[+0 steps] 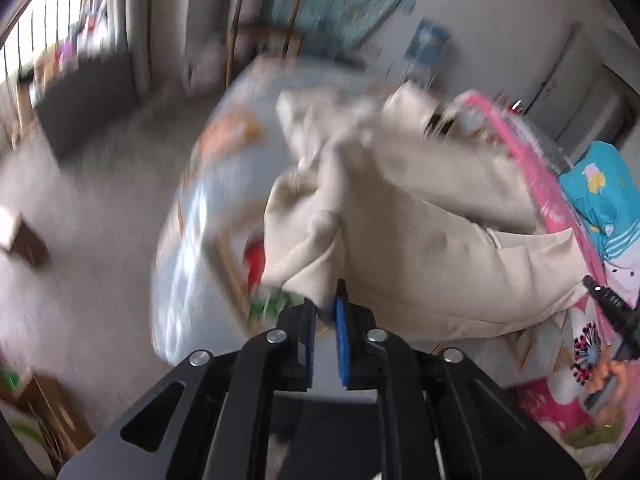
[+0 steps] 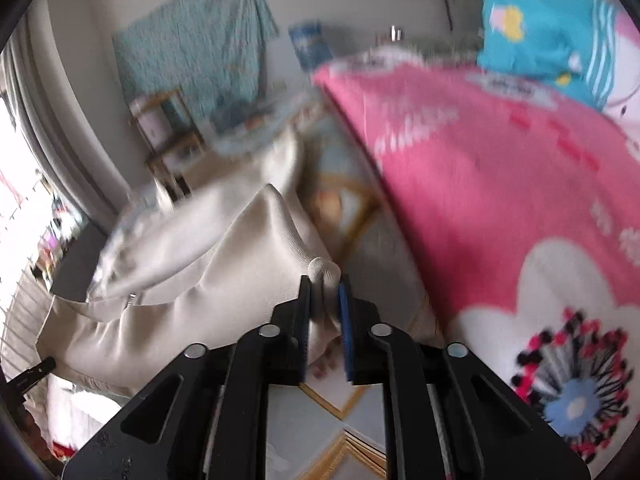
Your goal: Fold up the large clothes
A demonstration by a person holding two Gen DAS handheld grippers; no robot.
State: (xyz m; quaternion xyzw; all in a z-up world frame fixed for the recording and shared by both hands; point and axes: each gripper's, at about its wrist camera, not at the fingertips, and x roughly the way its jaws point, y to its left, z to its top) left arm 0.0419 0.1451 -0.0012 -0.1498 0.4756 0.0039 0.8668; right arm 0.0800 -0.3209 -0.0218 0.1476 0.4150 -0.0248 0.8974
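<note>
Bed [image 2: 360,400] under me, pale blue sheet with gold lines, filling the lower middle of both views. A pink blanket [image 2: 480,184] with white clouds and a spoked flower print covers its far side on my right; a turquoise cushion [image 2: 536,32] sits past it against the wall. A teal cloth [image 2: 192,48] hangs on the wall behind a wooden chair [image 2: 172,140]. Both views are smeared, so fine detail is poor.

Cream garment [image 1: 420,248], large, heavy-looking, with a zip showing near its middle. It is strung between my two hands: one end bunched at the left, the other at the right, the bulk sagging onto the sheet beside the pink blanket.

Left gripper [image 1: 326,308]: jaws nearly together, clamped on a narrow tuck of the cream cloth. Only a small tongue of fabric sits between the blue pads.

Right gripper [image 2: 325,300]: jaws close together, pinching a rounded knob of the same cloth that pokes up just above the tips.

Risks as I judge them:
- Left bite is shallow. The weight of the hanging body could drag the tuck out, and the fold line would be lost.
- Right bite is a wad, perhaps several layers. If I hold more than the one edge, the fold comes out lumpy or skewed.
- The loose far portion lies bunched near the foot of the bed; lifting further may fold it under itself.
- The garment edge runs close to the pink blanket and could snag it and drag it along.
</note>
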